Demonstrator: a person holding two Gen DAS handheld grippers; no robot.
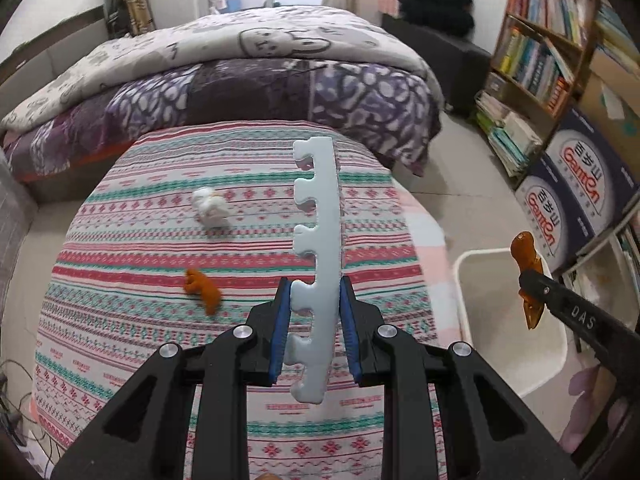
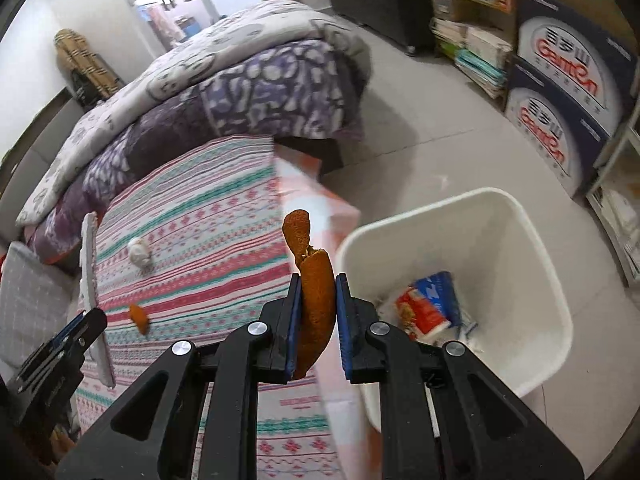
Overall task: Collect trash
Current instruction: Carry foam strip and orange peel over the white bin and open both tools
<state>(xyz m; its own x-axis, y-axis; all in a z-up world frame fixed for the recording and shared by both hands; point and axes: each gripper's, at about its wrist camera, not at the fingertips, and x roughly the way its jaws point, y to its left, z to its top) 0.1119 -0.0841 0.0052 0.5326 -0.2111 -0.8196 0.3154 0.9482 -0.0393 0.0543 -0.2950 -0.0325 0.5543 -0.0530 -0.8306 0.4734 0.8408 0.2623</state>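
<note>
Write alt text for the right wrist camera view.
The right gripper pinches a curled orange peel beside a white bin holding wrappers. Left of it, a striped tablecloth still carries a crumpled tissue and another peel piece.

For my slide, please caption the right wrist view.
Right gripper holds orange peel beside the white bin.

bin (image 2: pixel 520 216) mouth open above | table edge (image 2: pixel 320 196) touching its left side
</note>
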